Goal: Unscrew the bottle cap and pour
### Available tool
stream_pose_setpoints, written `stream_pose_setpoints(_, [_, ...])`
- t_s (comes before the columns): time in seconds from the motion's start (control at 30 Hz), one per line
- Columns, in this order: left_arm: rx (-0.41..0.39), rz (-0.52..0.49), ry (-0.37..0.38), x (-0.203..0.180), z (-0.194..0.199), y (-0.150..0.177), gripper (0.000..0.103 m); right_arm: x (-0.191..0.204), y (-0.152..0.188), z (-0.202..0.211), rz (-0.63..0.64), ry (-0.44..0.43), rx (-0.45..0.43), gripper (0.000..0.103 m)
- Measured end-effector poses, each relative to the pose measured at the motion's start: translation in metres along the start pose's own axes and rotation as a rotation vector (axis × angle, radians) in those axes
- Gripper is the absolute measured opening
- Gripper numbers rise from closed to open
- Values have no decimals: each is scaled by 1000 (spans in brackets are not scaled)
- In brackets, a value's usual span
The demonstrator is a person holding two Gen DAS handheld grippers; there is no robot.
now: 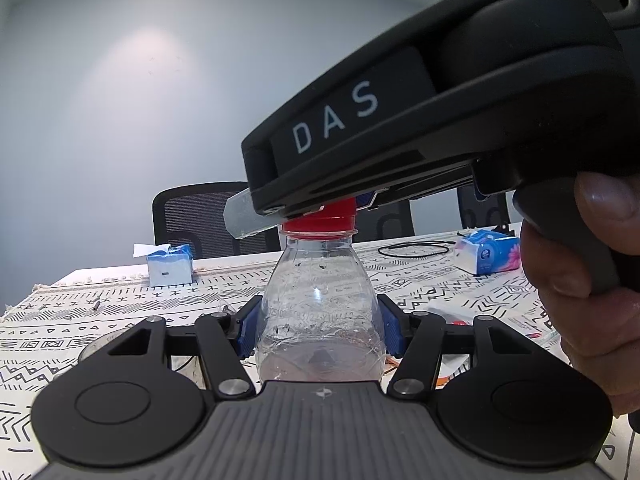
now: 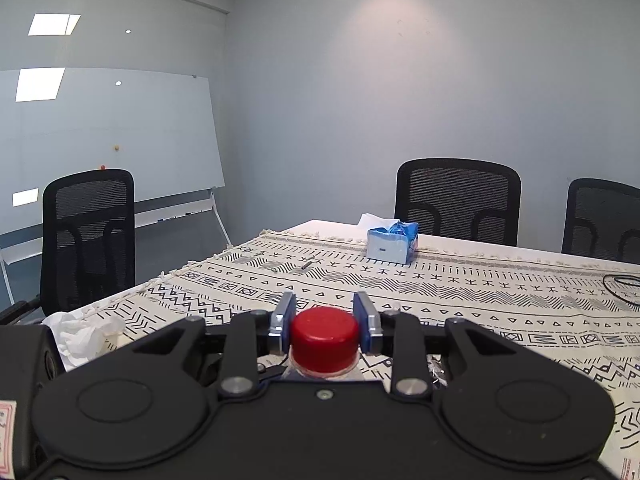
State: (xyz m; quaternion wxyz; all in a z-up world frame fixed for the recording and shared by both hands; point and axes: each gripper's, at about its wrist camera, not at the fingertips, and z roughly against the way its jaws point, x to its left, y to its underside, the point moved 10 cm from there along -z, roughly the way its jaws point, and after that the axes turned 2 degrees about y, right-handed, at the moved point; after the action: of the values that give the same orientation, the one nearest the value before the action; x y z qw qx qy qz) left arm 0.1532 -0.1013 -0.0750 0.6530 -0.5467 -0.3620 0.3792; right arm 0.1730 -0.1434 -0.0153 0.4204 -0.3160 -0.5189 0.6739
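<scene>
A clear plastic bottle point(image 1: 320, 312) with a red cap point(image 1: 320, 222) stands upright on the patterned tablecloth. My left gripper point(image 1: 320, 326) is shut on the bottle's body, blue pads pressed on both sides. My right gripper point(image 2: 325, 324) comes over the top of the bottle and is shut on the red cap point(image 2: 324, 334), one blue pad on each side. In the left wrist view the right gripper's black body marked DAS point(image 1: 400, 120) hangs over the cap. A little liquid seems to sit low in the bottle.
A blue tissue box point(image 2: 392, 242) stands at the table's far edge. A second tissue pack point(image 1: 486, 252) and a black cable loop point(image 1: 416, 248) lie to the right. Crumpled white tissue point(image 2: 82, 334) lies at the left edge. Black office chairs point(image 2: 458, 200) surround the table.
</scene>
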Motion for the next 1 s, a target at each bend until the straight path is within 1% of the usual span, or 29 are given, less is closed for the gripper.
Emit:
stream_pose_setpoints(0.2, [11, 25, 19, 5, -2, 2, 56, -1, -1, 0, 27, -98, -25, 33])
stream_pose_setpoints(0.6, [21, 28, 53, 10, -2, 2, 56, -5, -2, 3, 67, -304, -74, 33])
stream_pose_setpoints(0.73, [23, 21, 69, 8, -1, 3, 56, -7, -1, 9, 91, -400, -120, 33])
stream_pose_setpoints(0.77, [23, 21, 71, 8, -1, 3, 56, -8, -1, 9, 92, -410, -125, 33])
stream_pose_setpoints(0.8, [24, 30, 75, 8, -1, 3, 56, -8, -1, 10, 85, -406, -122, 33])
stream_pose_setpoints(0.87, [23, 37, 79, 7, -1, 3, 56, -6, -4, 11, 51, -366, -104, 34])
stream_pose_setpoints(0.93, [19, 23, 64, 5, -1, 4, 56, -5, -6, 11, 16, -284, -78, 35])
stream_pose_setpoints(0.97, [19, 21, 63, 5, -1, 4, 56, -4, -7, 13, 0, -240, -67, 39])
stream_pose_setpoints(1.0, [18, 20, 61, 4, -1, 4, 56, -2, -8, 16, -5, -207, -67, 47])
